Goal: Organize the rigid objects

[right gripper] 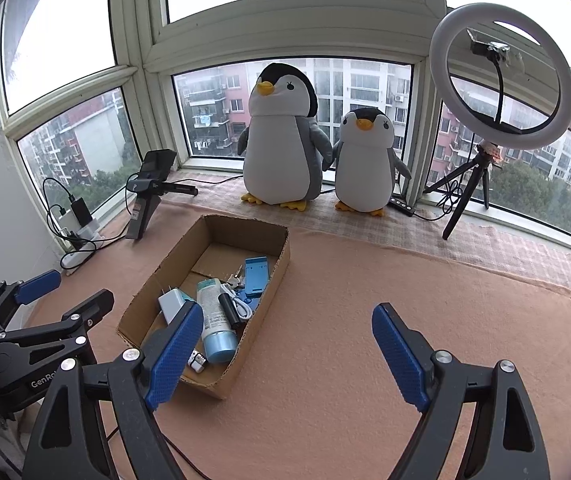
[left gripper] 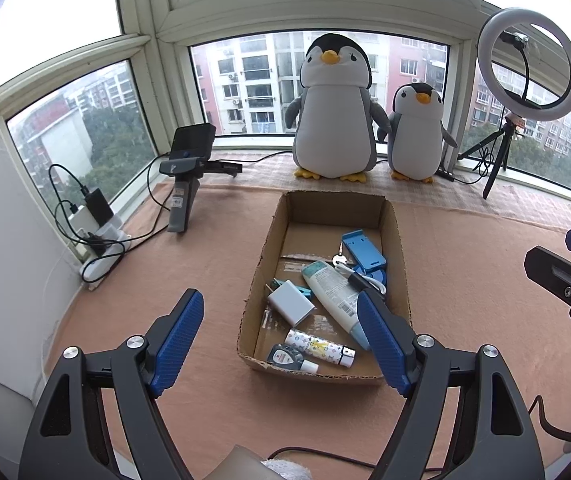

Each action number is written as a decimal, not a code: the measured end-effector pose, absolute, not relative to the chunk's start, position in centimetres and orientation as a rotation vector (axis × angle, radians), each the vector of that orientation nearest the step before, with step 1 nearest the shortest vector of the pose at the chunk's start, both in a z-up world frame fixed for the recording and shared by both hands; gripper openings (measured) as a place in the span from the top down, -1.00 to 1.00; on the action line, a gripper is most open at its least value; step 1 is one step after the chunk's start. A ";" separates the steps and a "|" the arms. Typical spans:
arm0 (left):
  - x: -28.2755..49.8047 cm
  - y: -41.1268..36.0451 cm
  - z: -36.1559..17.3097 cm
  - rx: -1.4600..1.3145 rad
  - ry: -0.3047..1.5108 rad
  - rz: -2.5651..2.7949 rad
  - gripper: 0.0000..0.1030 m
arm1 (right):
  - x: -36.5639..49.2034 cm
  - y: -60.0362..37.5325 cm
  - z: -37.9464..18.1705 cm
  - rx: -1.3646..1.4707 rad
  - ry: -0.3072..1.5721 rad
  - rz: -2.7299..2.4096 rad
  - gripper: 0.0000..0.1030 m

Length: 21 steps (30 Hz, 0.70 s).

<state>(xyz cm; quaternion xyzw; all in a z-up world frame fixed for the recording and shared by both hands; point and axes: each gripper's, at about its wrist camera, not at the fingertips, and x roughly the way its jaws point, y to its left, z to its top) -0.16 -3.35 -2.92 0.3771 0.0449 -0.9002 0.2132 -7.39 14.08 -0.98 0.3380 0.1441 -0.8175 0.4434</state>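
Left wrist view puts the box [left gripper: 327,208] at your 12 o'clock on the pink cloth [left gripper: 165,280], already holding every loose item you can see: charger [left gripper: 290,301], tube [left gripper: 335,292], blue stand [left gripper: 363,249], keys [left gripper: 339,260], patterned stick [left gripper: 317,346] and a small bottle [left gripper: 287,357]. Your left gripper [left gripper: 281,338] hangs above the near end with fingers wide apart and nothing between them; your right gripper [right gripper: 287,346] is likewise spread and empty, off at the box's 4 o'clock over bare cloth. Nothing seems left outside, though the near edge of the cloth is hidden behind the grippers. If you reach in, the items overlap, so a wide bite may snag the white cable [left gripper: 369,278] or drag the light box, and its torn near wall [left gripper: 305,370] could fold.
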 end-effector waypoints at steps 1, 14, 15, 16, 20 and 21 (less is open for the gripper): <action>-0.2 -3.3 -2.9 1.047 0.124 -2.499 -0.54 | -7.4 14.1 -1.0 0.838 0.358 -2.028 -0.62; -0.3 -3.2 -2.9 1.053 0.130 -2.499 -0.54 | -7.6 14.2 -1.1 0.846 0.360 -2.029 -0.63; -0.3 -3.2 -2.9 1.054 0.131 -2.498 -0.54 | -7.6 14.2 -1.1 0.847 0.360 -2.029 -0.63; -0.3 -3.2 -2.9 1.054 0.132 -2.499 -0.54 | -7.6 14.2 -1.1 0.847 0.360 -2.028 -0.63; -0.4 -3.2 -2.9 1.056 0.130 -2.500 -0.54 | -7.6 14.1 -1.2 0.849 0.360 -2.028 -0.63; -0.3 -3.2 -2.9 1.056 0.131 -2.501 -0.54 | -7.6 14.1 -1.2 0.850 0.360 -2.027 -0.63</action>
